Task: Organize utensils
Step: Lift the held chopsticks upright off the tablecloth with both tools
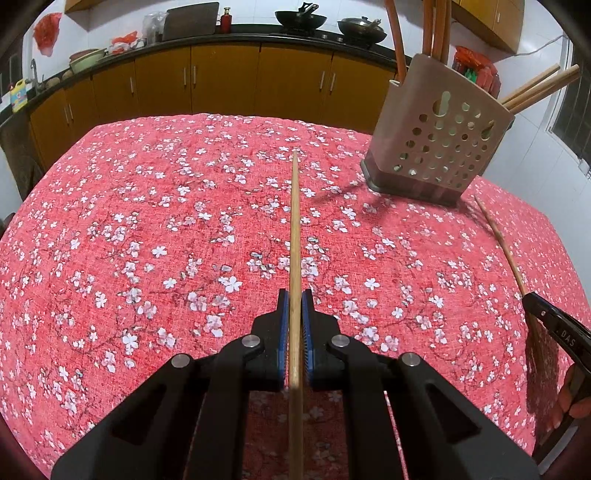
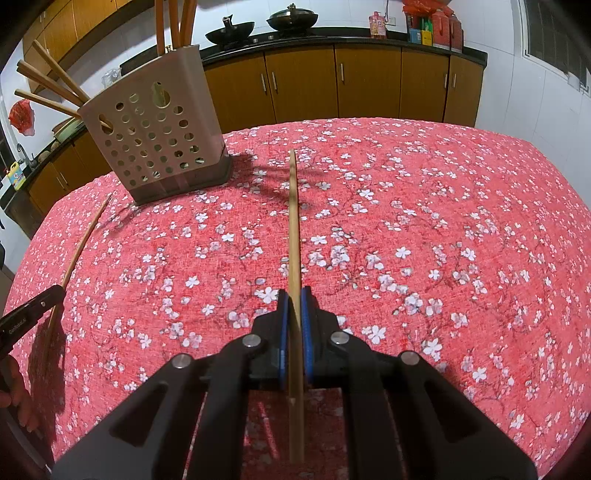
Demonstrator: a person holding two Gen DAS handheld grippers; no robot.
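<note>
table cover: red cloth [image 1: 155, 221] with white blossom print, fills foreground
cabinets: row of brown-orange base doors [image 1: 225, 81] with metal handles, behind table
countertop: dark, long [image 2: 332, 35], runs along wall
cookware: two black woks [image 2: 229, 31] on counter
wall: white tile [image 1: 251, 11]
upper cabinets: same brown-orange [image 1: 491, 22], at top edge
window: right side [image 2: 554, 33], dark outside
hanging: red plastic bag [image 1: 47, 31] on wall
light: indoor, even
</note>
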